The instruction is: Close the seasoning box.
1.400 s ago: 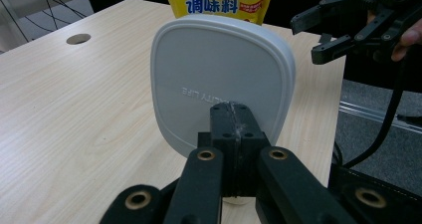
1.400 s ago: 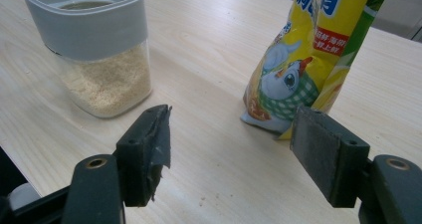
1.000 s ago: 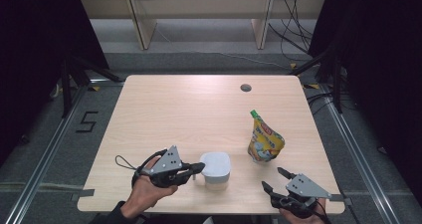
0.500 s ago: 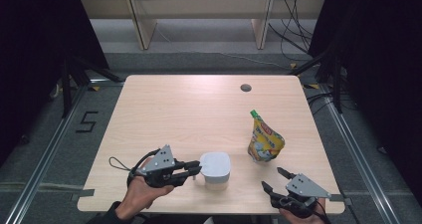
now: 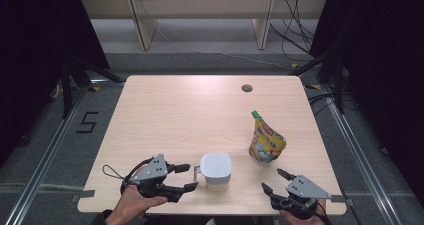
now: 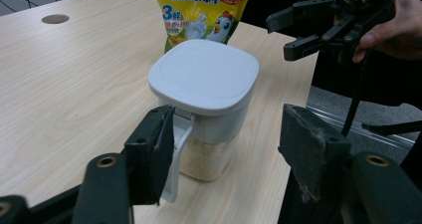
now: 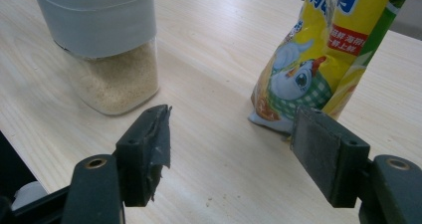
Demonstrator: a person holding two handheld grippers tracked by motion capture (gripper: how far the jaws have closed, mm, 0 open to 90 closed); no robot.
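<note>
My left gripper is sitting at the near edge of the table, its jaws having just been opening, and they are now standing apart with nothing pinched. The white-lidded jar is just ahead of them; in the left gripper view one pad is sitting right beside the jar's handle (touching or a hair off, I cannot tell), while the other pad is standing clear on the far side. The jar is resting upright, pale granules filling its lower part. My right gripper is hovering at the near right corner, jaws spread wide and empty, pointing toward the yellow seasoning pouch, which is standing upright just beside the jar.
</note>
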